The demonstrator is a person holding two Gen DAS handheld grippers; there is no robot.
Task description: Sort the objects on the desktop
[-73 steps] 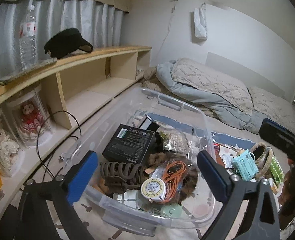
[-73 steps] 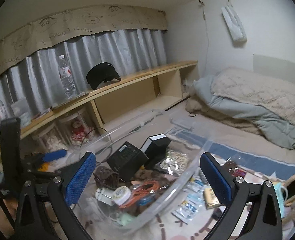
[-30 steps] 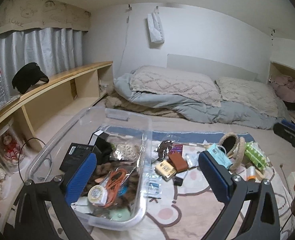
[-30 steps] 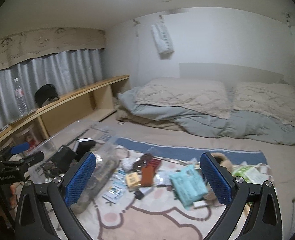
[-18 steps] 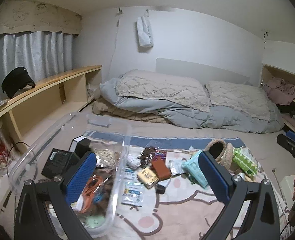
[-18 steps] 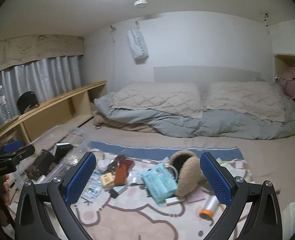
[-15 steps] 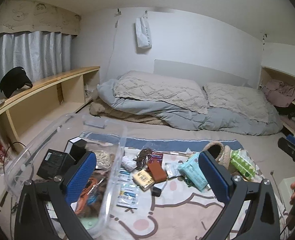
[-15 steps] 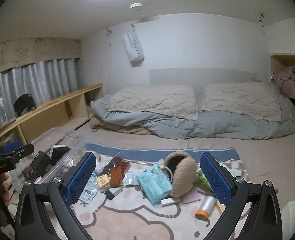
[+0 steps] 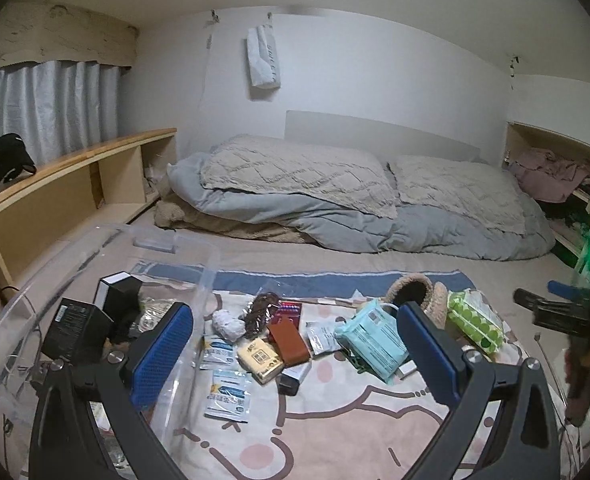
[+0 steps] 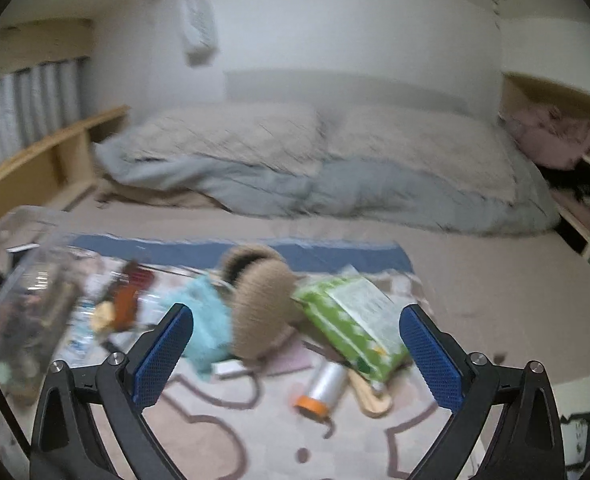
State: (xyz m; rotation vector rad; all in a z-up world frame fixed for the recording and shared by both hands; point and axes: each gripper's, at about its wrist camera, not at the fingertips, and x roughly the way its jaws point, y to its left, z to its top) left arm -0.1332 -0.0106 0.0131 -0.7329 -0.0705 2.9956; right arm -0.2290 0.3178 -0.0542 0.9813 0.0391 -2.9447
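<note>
teal pack (image 9: 371,342), green pack (image 9: 473,320), loose on mat

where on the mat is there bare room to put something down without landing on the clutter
The mat is bare along its near edge, in front of the white sachets and the teal pack. The plain sheet between the blue stripe and the folded duvet is bare too. Between the clear bin and the green pack it is crowded.

Clear bin (image 9: 199,292) at nine o'clock on the mat (image 9: 335,420); loose packets at centre; earmuffs (image 9: 415,292) at two o'clock; bedding (image 9: 335,200) at twelve.
</note>
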